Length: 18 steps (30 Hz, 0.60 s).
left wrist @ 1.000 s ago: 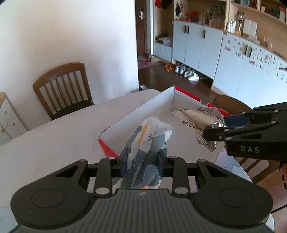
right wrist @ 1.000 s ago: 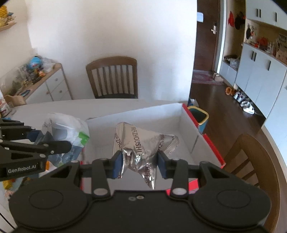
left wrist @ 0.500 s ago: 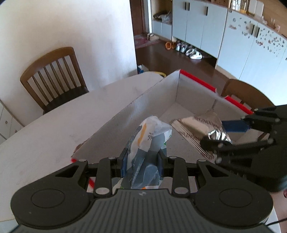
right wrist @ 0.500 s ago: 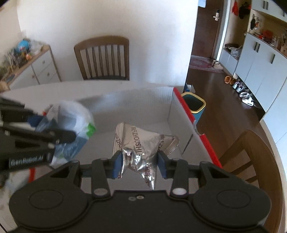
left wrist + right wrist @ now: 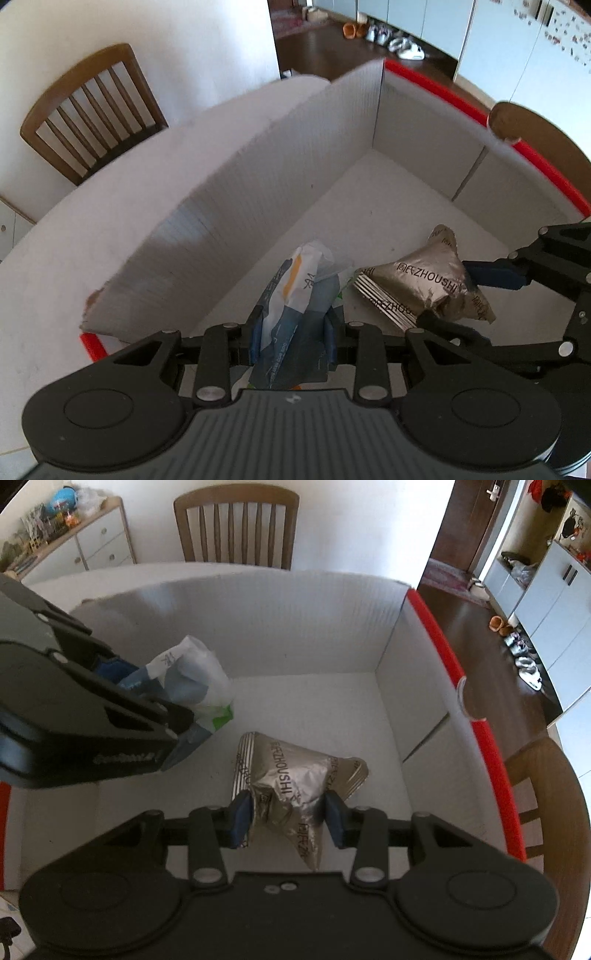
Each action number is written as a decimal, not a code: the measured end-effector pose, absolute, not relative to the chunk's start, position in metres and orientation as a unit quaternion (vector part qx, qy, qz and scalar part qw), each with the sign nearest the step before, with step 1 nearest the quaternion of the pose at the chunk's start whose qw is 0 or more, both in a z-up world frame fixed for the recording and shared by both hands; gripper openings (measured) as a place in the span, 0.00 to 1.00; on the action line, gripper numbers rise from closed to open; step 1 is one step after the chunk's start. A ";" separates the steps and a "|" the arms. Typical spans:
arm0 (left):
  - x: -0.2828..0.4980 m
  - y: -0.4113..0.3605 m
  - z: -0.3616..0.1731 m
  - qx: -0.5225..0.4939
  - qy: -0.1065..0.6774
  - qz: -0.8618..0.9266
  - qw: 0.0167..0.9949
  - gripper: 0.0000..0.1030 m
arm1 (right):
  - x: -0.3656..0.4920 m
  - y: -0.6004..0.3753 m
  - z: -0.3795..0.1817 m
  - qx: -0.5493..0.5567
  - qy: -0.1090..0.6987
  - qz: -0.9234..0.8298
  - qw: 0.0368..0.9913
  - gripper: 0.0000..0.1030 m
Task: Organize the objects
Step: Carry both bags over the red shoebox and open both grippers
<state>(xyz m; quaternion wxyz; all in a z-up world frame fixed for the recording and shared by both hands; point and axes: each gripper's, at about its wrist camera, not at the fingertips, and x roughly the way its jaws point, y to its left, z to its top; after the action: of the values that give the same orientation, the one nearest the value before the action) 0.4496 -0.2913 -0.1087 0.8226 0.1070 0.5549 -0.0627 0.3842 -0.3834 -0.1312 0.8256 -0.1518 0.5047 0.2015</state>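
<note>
A white cardboard box (image 5: 258,206) with a red rim (image 5: 436,635) stands on the table. My left gripper (image 5: 293,334) is shut on a white, blue and green plastic bag (image 5: 299,295), held low inside the box; the bag also shows in the right wrist view (image 5: 199,686). My right gripper (image 5: 286,818) is shut on a crumpled silver foil packet (image 5: 291,775), also down inside the box, to the right of the bag. The packet also shows in the left wrist view (image 5: 417,284), almost touching the bag.
The box sits on a white table (image 5: 110,229). A wooden chair (image 5: 236,528) stands at the far side, another chair (image 5: 543,794) by the box's right wall. A white drawer cabinet (image 5: 92,542) is at the back left. Cupboards and shoes line the floor beyond.
Both grippers have moved forward and down into the box, each still holding its item. The bag and the foil packet are now low near the box floor, close together.
</note>
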 end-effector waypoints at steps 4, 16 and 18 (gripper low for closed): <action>0.452 -0.292 -0.118 0.106 0.572 -0.061 0.811 0.30 | 0.381 -0.385 -0.133 -0.145 0.511 0.204 0.822 0.40; 0.441 -0.289 -0.107 0.088 0.562 -0.055 0.821 0.59 | 0.383 -0.401 -0.110 -0.133 0.490 0.214 0.835 0.63; 0.439 -0.289 -0.101 0.088 0.556 -0.055 0.824 0.59 | 0.380 -0.403 -0.103 -0.132 0.485 0.215 0.838 0.63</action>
<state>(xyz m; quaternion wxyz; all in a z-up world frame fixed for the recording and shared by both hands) 0.4386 -0.2894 -0.1015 0.8245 0.0882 0.5563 -0.0548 0.3799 -0.4025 -0.1032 0.8376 -0.1323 0.4846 0.2149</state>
